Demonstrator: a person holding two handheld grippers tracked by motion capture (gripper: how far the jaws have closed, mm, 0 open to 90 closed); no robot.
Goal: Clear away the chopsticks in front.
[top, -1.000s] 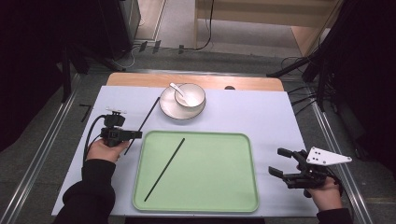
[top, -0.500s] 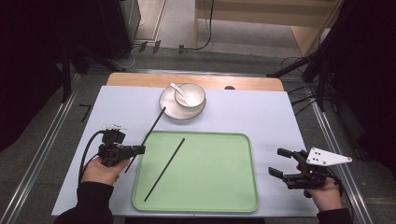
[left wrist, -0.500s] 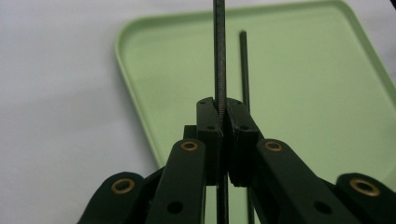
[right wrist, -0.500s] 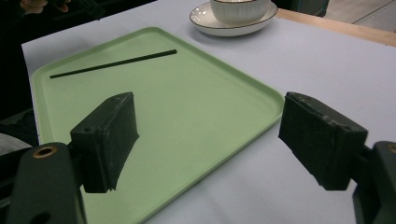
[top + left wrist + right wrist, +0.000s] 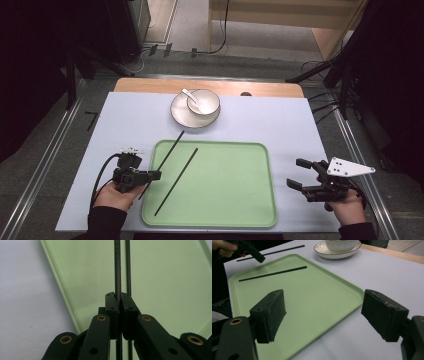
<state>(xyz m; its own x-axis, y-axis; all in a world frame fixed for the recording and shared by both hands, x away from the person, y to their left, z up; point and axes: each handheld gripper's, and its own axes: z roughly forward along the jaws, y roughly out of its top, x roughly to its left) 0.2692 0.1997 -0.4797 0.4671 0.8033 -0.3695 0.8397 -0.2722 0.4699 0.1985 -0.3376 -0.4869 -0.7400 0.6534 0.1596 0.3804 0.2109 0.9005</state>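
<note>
My left gripper [image 5: 156, 175] is shut on a thin black chopstick [image 5: 170, 148], which slants across the left rim of the green tray [image 5: 225, 185]. The left gripper view shows the chopstick [image 5: 117, 270] pinched between the closed jaws above the tray [image 5: 170, 277]. A second chopstick [image 5: 177, 180] lies flat in the tray's left part, almost parallel to the held one. My right gripper [image 5: 295, 173] hovers open and empty off the tray's right edge; in its own view the right gripper [image 5: 325, 315] frames the tray's near corner [image 5: 312, 295].
A white bowl with a spoon [image 5: 200, 102] sits on a white plate [image 5: 181, 116] beyond the tray's far edge. The pale sheet [image 5: 280, 125] covers the table, with a wooden strip [image 5: 150, 86] at the back. Cables and stands crowd the dark floor around.
My left gripper has carried its chopstick toward the person and slightly right, from the bare sheet to the tray's left rim. The right gripper has stayed put.
</note>
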